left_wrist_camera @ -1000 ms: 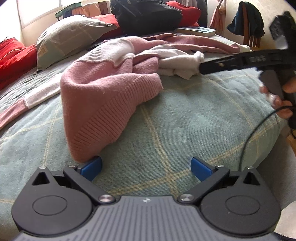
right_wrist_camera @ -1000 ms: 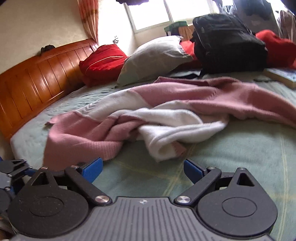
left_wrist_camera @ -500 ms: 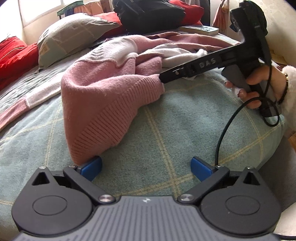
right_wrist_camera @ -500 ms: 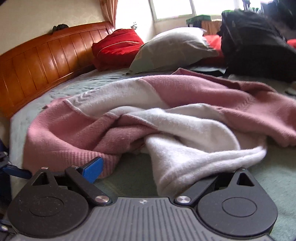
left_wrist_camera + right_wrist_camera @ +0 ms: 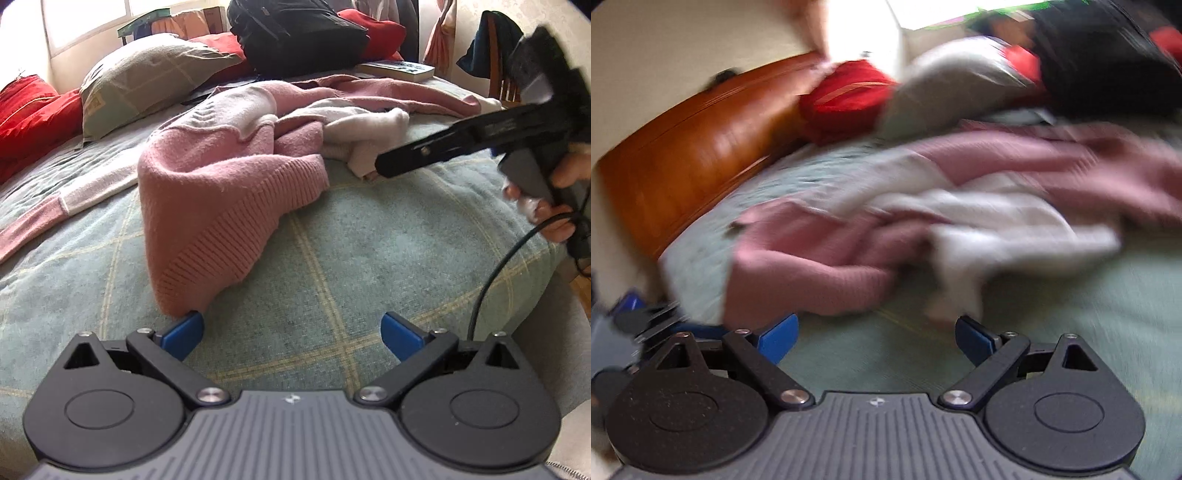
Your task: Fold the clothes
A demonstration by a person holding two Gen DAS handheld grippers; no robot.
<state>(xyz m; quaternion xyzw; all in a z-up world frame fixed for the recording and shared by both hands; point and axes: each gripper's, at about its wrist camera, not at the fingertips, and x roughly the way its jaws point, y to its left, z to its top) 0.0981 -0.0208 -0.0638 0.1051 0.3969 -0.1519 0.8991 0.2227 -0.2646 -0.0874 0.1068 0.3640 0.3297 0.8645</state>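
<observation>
A pink and white knitted sweater (image 5: 221, 192) lies crumpled on the green checked bedspread (image 5: 369, 258). My left gripper (image 5: 291, 332) is open, low over the bed; its left pad (image 5: 184, 330) touches the sweater's ribbed pink hem. My right gripper (image 5: 875, 336) is open and empty, just in front of the sweater's white sleeve end (image 5: 953, 295); this view is blurred by motion. In the left wrist view the right gripper (image 5: 384, 168) reaches in from the right, its tip beside the white part (image 5: 369, 129).
A grey pillow (image 5: 147, 77), red cushions (image 5: 29, 114), a black backpack (image 5: 295, 29) and a book (image 5: 399, 68) sit at the far side. A wooden headboard (image 5: 683, 158) stands left. The bed edge drops off at right (image 5: 554, 295).
My right gripper pulled back from the sweater: the white sleeve end that lay over its right finger is now just in front of the open fingers. The left gripper stayed still.
</observation>
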